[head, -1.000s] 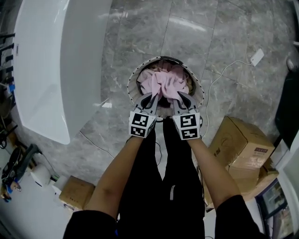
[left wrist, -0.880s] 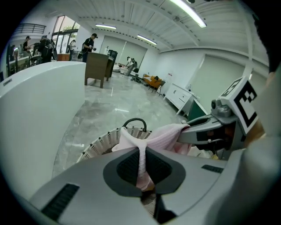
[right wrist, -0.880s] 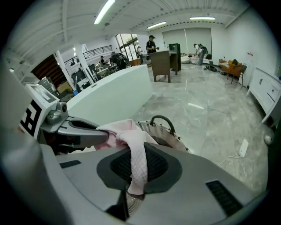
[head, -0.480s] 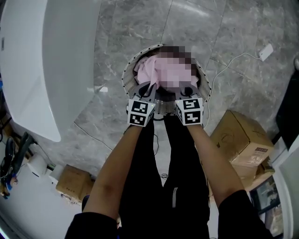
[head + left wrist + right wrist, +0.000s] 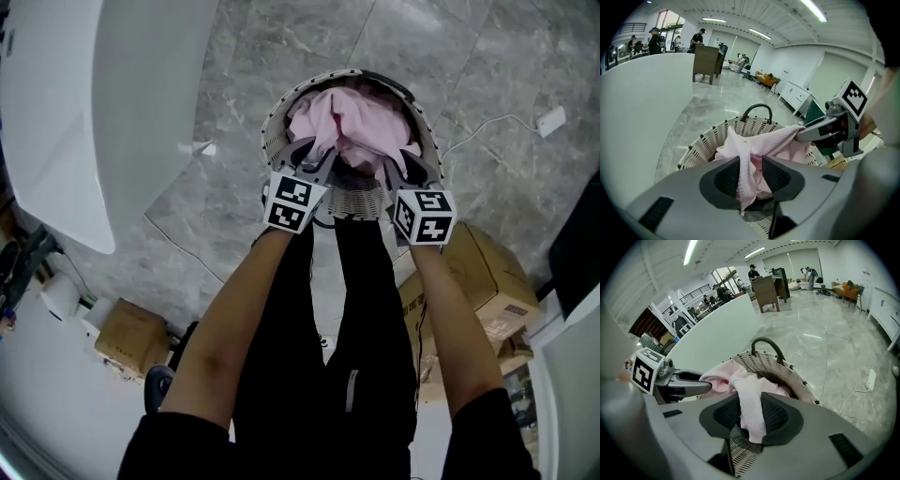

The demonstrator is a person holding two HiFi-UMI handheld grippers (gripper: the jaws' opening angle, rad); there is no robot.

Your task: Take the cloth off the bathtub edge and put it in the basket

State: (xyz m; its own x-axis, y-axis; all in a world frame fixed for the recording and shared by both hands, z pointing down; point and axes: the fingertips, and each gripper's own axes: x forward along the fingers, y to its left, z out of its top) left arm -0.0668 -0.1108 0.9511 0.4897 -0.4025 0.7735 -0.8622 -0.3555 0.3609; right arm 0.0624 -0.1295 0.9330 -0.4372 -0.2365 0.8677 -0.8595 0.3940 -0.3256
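The pale pink cloth [image 5: 356, 122] looks soft, with a fine ribbed weave. The round white slotted basket [image 5: 272, 131] seems matt plastic. The white bathtub [image 5: 103, 103] is smooth and glossy. The grey marbled floor tiles [image 5: 234, 75] shine, polished. The brown cardboard box [image 5: 487, 281] is matt.

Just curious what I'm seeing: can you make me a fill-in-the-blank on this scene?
1. The cloth is ___ in colour.
2. It lies in the ___.
3. In the head view, the bathtub is on the ___.
4. The boxes are made of ___.
Missing: pink; basket; left; cardboard.
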